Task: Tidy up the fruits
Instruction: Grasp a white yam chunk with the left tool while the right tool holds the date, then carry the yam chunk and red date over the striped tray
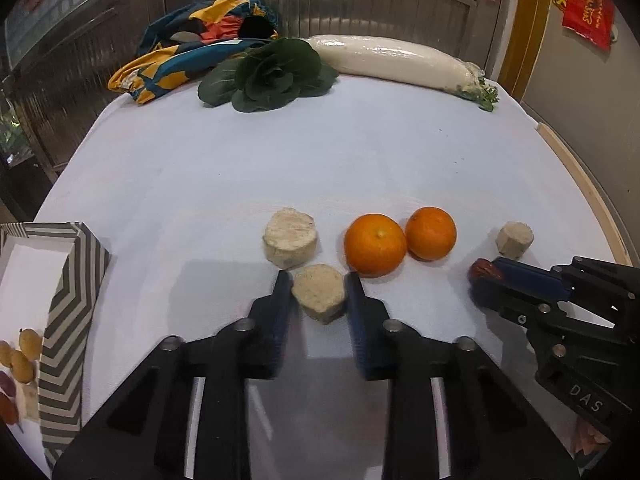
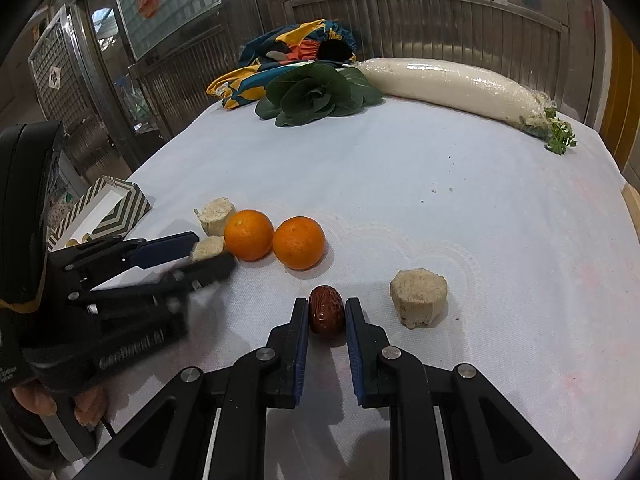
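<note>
My left gripper [image 1: 319, 280] closes around a beige cut chunk [image 1: 319, 292] on the white cloth; both pads touch its sides. My right gripper [image 2: 326, 306] closes around a dark red date [image 2: 326, 314]; it also shows in the left wrist view [image 1: 484, 270]. Two oranges [image 1: 375, 245] [image 1: 431, 233] lie just beyond the left gripper, also visible in the right wrist view [image 2: 248, 235] [image 2: 299, 243]. Another beige chunk [image 1: 290, 237] lies left of the oranges, and a third [image 2: 418, 298] lies right of the date.
A chevron-striped box [image 1: 70, 280] with small fruits inside stands at the left edge. At the back lie a green leafy vegetable [image 1: 272, 74], a wrapped white radish [image 1: 400, 62] and a colourful cloth [image 1: 200, 48]. The table's wooden edge [image 1: 580, 184] runs along the right.
</note>
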Demonstrator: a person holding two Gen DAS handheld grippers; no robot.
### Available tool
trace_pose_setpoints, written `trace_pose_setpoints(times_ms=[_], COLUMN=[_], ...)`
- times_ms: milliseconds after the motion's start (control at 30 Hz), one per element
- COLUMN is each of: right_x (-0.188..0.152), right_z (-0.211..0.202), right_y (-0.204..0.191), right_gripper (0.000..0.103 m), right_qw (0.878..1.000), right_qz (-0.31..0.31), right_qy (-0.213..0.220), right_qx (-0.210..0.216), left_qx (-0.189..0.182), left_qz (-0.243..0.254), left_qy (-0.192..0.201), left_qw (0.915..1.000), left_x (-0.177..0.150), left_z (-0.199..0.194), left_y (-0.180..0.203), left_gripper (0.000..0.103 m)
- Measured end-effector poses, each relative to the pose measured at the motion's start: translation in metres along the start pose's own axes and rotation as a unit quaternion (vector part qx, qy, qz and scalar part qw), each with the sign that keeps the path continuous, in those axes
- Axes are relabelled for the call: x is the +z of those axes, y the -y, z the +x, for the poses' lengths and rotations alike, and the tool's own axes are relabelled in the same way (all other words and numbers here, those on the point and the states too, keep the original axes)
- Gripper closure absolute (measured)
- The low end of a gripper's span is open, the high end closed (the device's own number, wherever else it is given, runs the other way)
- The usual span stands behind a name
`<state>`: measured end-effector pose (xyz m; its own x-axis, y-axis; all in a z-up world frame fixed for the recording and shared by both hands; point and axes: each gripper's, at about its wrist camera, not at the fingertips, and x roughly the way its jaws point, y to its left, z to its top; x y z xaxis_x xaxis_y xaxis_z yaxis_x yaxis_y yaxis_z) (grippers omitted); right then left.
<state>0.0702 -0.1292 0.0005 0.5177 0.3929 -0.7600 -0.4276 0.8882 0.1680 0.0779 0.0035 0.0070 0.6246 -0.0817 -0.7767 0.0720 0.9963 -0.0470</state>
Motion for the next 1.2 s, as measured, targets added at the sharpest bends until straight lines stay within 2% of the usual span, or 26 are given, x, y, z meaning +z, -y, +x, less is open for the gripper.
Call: trace_pose_setpoints(times_ms=[233,600,867,1200], right_x=[-0.002,-0.026,-0.045,-0.051], right_z=[-0.007,-0.046,-0.063,-0.069], right_y=[-0.006,-0.041,-0.073,-0.111], right_gripper=[0.086,0.086,0.086,0.086], right_qw=[1.000,0.999,0.998,0.998], right_qz=[0.002,0.005,0.009,-0.001], right_qy=[0.004,0.044,0.057,0.062], right_qx=[-0.004,-0.008,0.007,0.025], left_qx=[-0.014,-0.041,-0.023,-0.015], left_qz=[0.001,-0.012,-0.009,-0.016], left_qy=[-0.008,0.010,0.035,0.042], left_qw=[0.9999,0.9990,0.9991,0.9989], left_x=[-0.008,-0.043,-0.065,-0.082], left_z=[-0.010,-0.063,-0.099,-0.123], left_y=[0.003,-0.011,-0.024,-0.048], left_gripper=[0.078,0.078,0.078,0.078])
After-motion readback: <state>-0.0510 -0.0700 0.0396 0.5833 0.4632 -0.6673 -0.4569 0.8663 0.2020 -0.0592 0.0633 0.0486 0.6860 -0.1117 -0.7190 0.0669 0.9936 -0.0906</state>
